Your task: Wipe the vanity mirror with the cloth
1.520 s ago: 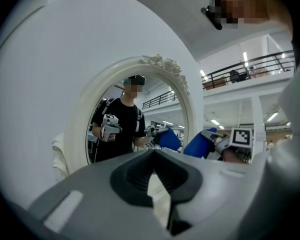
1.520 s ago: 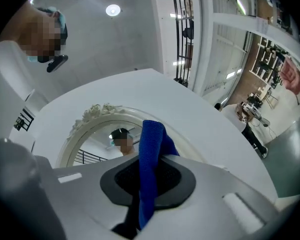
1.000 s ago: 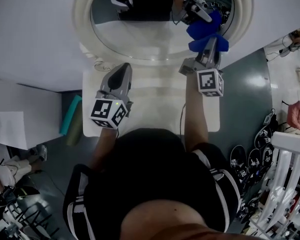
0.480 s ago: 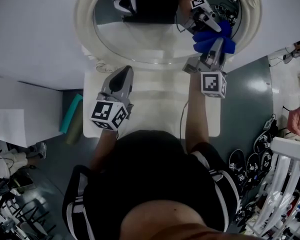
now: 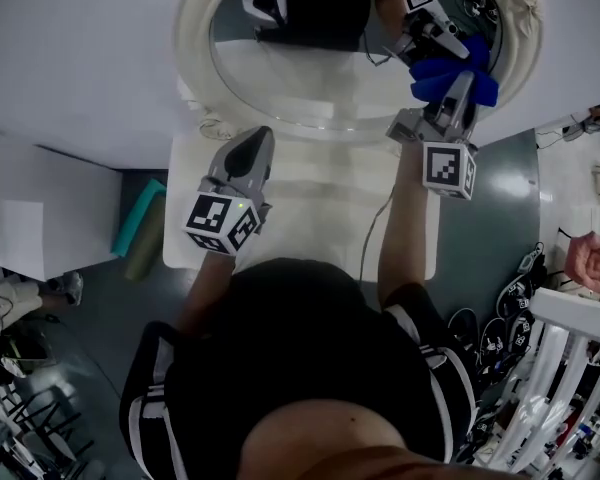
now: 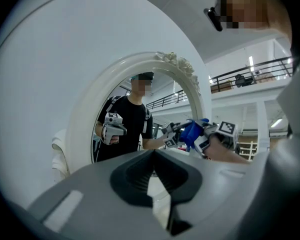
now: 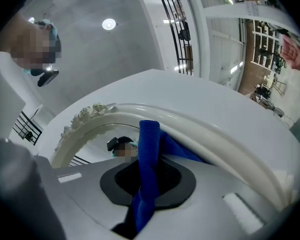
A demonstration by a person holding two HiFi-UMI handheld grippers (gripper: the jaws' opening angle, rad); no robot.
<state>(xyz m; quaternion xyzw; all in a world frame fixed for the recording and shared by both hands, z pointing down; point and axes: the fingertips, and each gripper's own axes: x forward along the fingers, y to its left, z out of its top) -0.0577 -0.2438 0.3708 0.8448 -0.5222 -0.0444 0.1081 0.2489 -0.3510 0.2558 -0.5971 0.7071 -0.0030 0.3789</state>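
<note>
the left tongs (image 5: 258,140) are held closed, with nothing between them, over the white desk (image 5: 310,218) in front of the vanity mirror (image 5: 310,83). the blue cloth (image 5: 448,72) is clamped in the right tongs (image 5: 460,86) and held against the glass, close to the frame's right side.

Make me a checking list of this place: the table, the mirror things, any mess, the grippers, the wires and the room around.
Surface: white table in front of the mirror.
Job's things: round vanity mirror with a white carved frame; blue cloth up at its right side.
Clutter: nothing seen on the table.
Grippers: right gripper shut on the cloth; left gripper shut, empty, over the table short of the mirror.
Cables: thin cable beside the right arm.
Surroundings: teal roll on the floor at left; white rack and someone's hand at right.
</note>
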